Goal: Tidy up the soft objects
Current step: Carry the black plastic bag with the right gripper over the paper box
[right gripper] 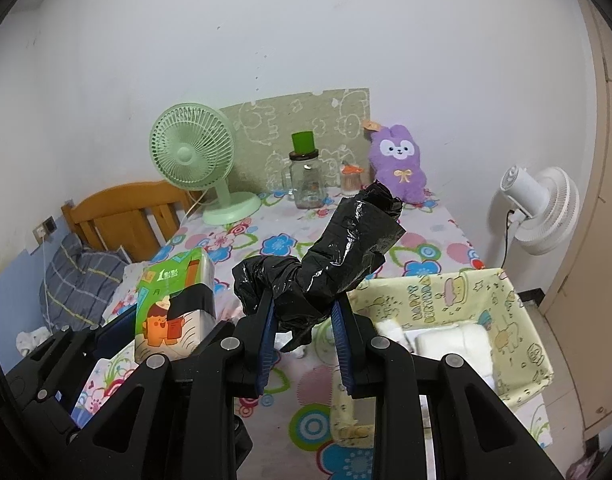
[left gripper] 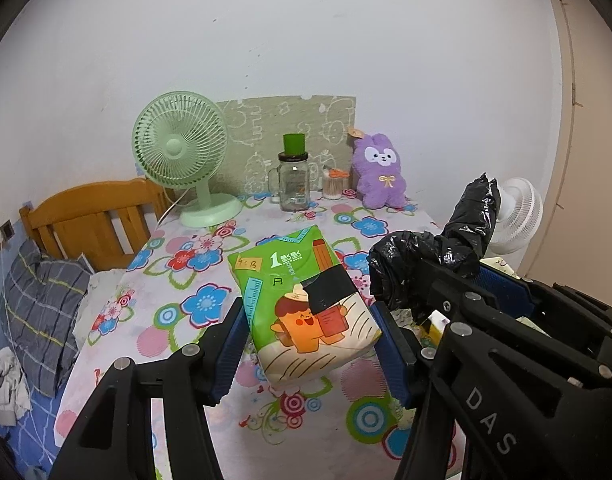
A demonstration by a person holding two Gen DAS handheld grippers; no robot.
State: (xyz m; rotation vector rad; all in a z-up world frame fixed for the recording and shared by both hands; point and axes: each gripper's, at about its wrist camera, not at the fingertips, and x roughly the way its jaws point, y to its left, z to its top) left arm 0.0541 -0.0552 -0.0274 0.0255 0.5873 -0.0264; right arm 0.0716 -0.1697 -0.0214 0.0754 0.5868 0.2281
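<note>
Left gripper (left gripper: 310, 344) is clamping the green tissue pack (left gripper: 306, 304) above the table's (left gripper: 177, 320) middle. Right gripper (right gripper: 303, 320) is pinching a crumpled black plastic bag (right gripper: 334, 264), jaws narrow. Yellow fabric basket (right gripper: 522, 320) is sitting at the table's right edge, holding white folded items (right gripper: 454, 344).

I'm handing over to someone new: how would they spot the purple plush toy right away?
Find the table with the flowered cloth against the white wall. Along its far edge stand a green fan, a glass jar and a small cup of sticks. The purple plush toy is rightmost: the only fuzzy item, white-faced, with a gold bow.
</note>
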